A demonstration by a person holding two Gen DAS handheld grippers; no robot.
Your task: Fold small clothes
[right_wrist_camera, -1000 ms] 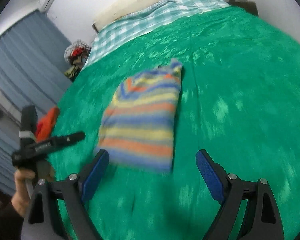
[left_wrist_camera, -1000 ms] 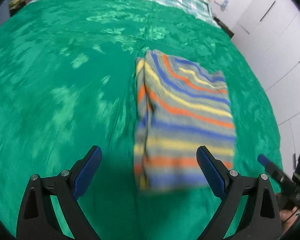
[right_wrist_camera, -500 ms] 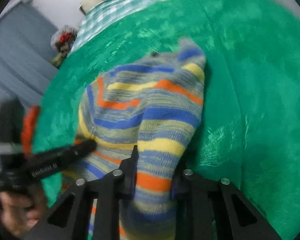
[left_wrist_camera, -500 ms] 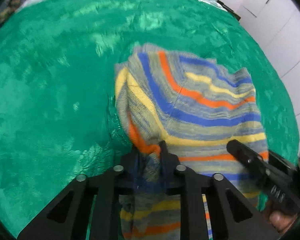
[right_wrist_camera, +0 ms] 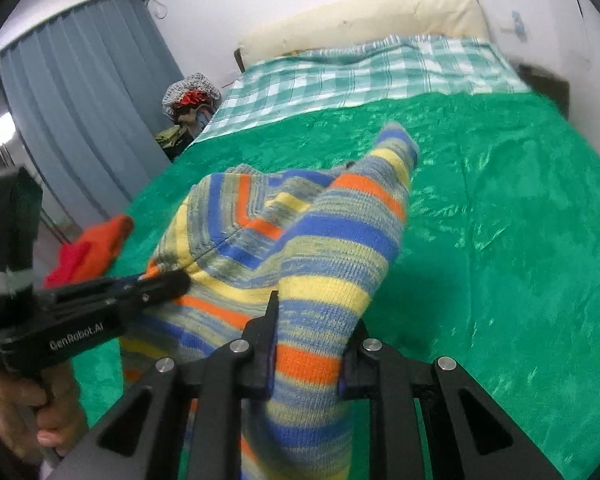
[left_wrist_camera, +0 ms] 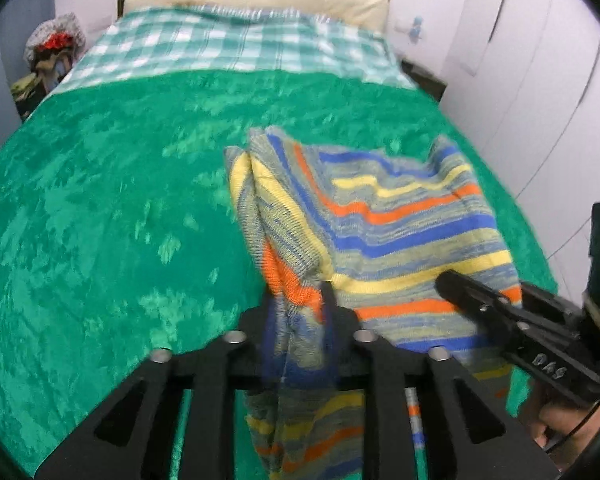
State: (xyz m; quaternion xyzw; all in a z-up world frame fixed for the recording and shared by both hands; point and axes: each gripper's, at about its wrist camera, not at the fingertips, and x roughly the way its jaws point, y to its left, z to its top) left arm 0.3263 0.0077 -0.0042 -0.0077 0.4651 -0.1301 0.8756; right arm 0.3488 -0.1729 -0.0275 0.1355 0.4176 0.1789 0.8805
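Striped knit garment point(left_wrist_camera: 400, 216) held up off the green bedspread point(left_wrist_camera: 112, 216), near edge lifted, far part seems to trail toward the middle of the bed, right of centre. Left gripper point(left_wrist_camera: 298, 292) clamped on the garment's near left corner, cloth bunched between its pads. Right gripper point(right_wrist_camera: 312, 320) clamped on the near right corner, thick wad of knit in the narrow gap. Each gripper also shows in the other's view, nose against the cloth.

Progress: looks mid-fold. Garment already a narrowed rectangle, so side folds probably done; near edge not yet laid over the far half, that and flattening are left. Orange-red cloth point(right_wrist_camera: 96, 248) at the left edge of the bed, maybe another item waiting, can't tell.

Versus a second ago: then garment lay flat, both grippers wide above its near edge, nothing between the pads. Since then jaws closed on the corners; the left has just been opening a bit, cloth in it all the same. Near edge now raised, headboard end of the bed in view
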